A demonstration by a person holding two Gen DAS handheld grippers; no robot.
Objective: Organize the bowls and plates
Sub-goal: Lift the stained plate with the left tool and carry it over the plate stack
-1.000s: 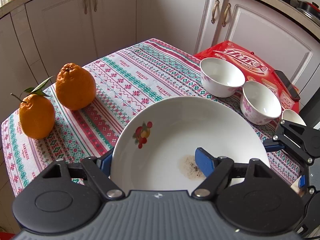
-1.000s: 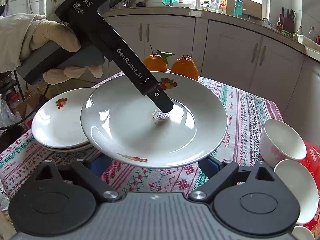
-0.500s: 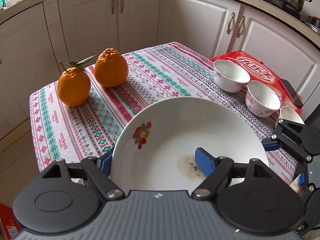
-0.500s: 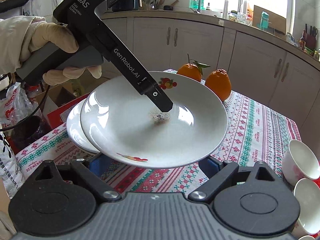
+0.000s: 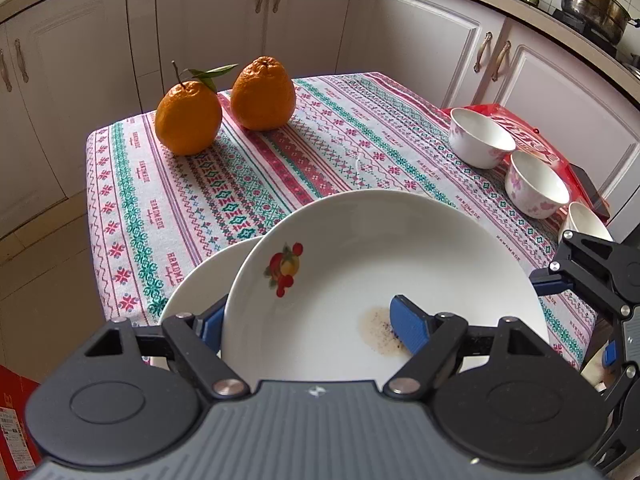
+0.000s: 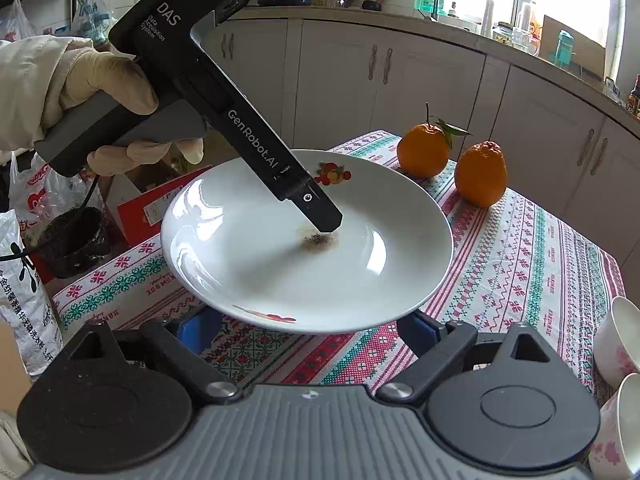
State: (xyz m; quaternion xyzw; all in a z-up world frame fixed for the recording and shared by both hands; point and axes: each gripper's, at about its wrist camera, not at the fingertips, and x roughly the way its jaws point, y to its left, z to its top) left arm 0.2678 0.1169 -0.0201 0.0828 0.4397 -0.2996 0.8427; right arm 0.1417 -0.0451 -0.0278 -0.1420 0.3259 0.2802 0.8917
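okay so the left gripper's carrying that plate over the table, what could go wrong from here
The left gripper pinches the plate by one edge only, so it could tip or slip out. It hangs over another plate; dropping it could chip both. The brown residue would get sandwiched if another plate is stacked on top.

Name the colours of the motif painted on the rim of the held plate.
Red and yellow fruit with green leaves, on the white plate; clearest in the left wrist view.

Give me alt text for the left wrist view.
The left claw clamps the rim of a white plate with a brown stain, carried above a second plate. Beyond, two oranges and three bowls sit on a patterned tablecloth.
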